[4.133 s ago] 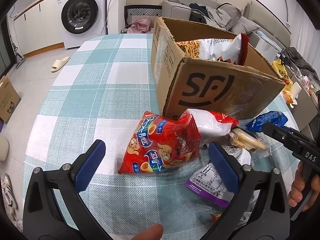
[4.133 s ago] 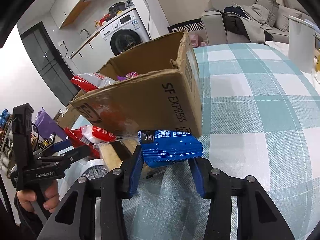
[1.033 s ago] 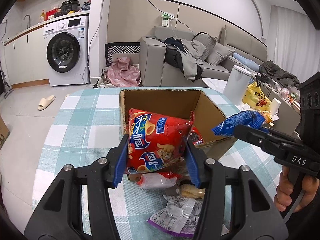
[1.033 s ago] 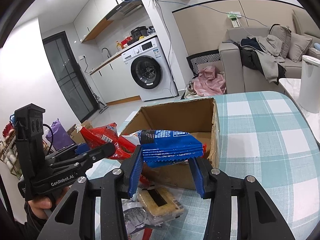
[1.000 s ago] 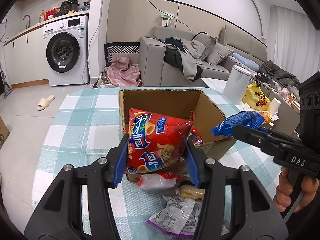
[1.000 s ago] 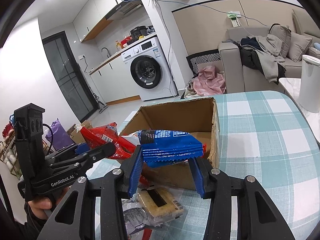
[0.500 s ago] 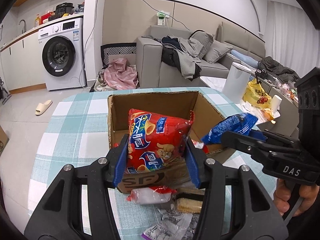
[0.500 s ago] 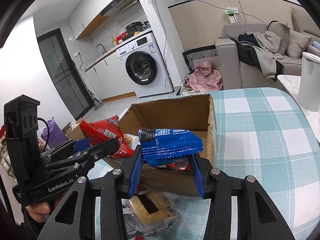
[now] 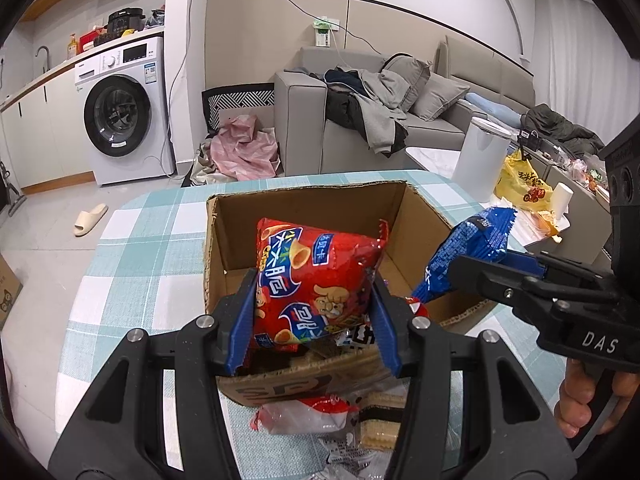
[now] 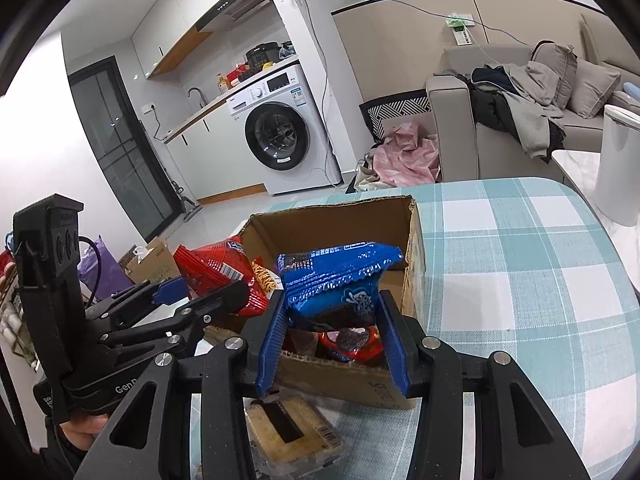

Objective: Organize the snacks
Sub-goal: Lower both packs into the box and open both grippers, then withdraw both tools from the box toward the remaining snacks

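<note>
Above an open cardboard box [image 9: 420, 216] on a table covered in a teal-and-white checked cloth [image 9: 132, 264], two hand-held grippers each hold a snack packet. At the left, the left gripper [image 9: 312, 320] has its blue pads clamped on either side of a puffy red snack bag [image 9: 316, 284] printed with cartoon figures — the bag hangs over the near half of the box opening. Beside it, the right gripper [image 10: 334, 336] pinches a blue snack packet [image 10: 336, 280] between its ridged blue pads, held over the box's right-hand side; in the left wrist view the same packet sticks up past the box's right wall. Inside the box, other wrappers lie loose, among them a red one under the blue packet. On the cloth just in front of the box sit a clear-wrapped pack of wafers [image 10: 292, 436] and a red-and-white packet [image 9: 304, 416]. A person's fingers [image 9: 580, 400] curl round the right gripper's handle. Behind the table stand a washing machine [image 9: 120, 112] and a grey sofa [image 9: 400, 112] heaped with clothes.
</note>
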`<control>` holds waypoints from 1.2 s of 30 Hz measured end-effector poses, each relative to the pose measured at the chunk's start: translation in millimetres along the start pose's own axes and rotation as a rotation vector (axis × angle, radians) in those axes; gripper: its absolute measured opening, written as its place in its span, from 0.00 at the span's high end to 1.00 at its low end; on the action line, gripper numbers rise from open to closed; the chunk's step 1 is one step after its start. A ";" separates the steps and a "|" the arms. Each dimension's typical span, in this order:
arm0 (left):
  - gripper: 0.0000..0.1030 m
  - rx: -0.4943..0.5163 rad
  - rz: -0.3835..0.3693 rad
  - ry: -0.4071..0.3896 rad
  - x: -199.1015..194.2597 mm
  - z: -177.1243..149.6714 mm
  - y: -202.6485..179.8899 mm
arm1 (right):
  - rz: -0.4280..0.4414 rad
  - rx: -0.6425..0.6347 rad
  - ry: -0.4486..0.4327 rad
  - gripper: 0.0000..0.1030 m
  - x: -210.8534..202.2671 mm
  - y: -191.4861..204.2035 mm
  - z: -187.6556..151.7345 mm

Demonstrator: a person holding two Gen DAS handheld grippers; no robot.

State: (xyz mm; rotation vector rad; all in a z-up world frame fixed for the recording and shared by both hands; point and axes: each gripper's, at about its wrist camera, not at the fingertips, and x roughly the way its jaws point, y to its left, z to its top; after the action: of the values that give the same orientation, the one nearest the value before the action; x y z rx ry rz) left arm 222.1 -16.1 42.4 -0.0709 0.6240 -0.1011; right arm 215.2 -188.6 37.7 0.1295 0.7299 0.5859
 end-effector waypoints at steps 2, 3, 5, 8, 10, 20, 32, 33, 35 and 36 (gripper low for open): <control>0.53 -0.002 0.002 0.005 4.7 1.6 1.1 | -0.007 -0.002 0.005 0.56 4.0 -0.7 2.6; 0.53 -0.006 -0.002 0.012 8.2 2.2 1.8 | -0.010 -0.004 0.008 0.56 5.8 -0.6 3.7; 0.53 -0.012 -0.008 0.020 13.2 2.7 3.1 | -0.021 -0.013 0.013 0.56 9.1 0.1 6.1; 0.52 -0.013 -0.019 0.025 19.9 3.8 3.8 | -0.016 -0.014 0.025 0.54 14.7 -0.9 9.2; 0.52 -0.015 -0.029 0.034 24.1 4.7 4.9 | -0.004 -0.012 0.019 0.51 14.8 -0.6 11.7; 0.18 0.000 -0.007 0.021 8.5 5.2 8.7 | -0.014 -0.012 -0.033 0.07 -7.8 0.1 13.7; 0.00 -0.009 -0.006 -0.009 -43.3 -10.9 15.3 | -0.053 -0.021 -0.022 0.01 -34.7 -3.7 -8.0; 0.00 -0.010 -0.004 -0.010 -47.7 -13.4 16.0 | -0.054 -0.023 -0.017 0.01 -35.2 -3.5 -11.0; 0.00 -0.012 0.000 -0.010 -56.5 -18.7 17.2 | -0.056 -0.029 0.006 0.00 -35.7 -1.7 -17.8; 0.00 -0.012 0.000 -0.010 -59.8 -21.3 17.4 | -0.057 -0.033 0.014 0.00 -35.8 -0.4 -21.0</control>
State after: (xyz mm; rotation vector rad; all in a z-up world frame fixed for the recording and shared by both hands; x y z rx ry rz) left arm 162.6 7.3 58.1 -0.0831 0.6144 -0.0969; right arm 180.3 -210.3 43.1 0.0736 0.7353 0.5445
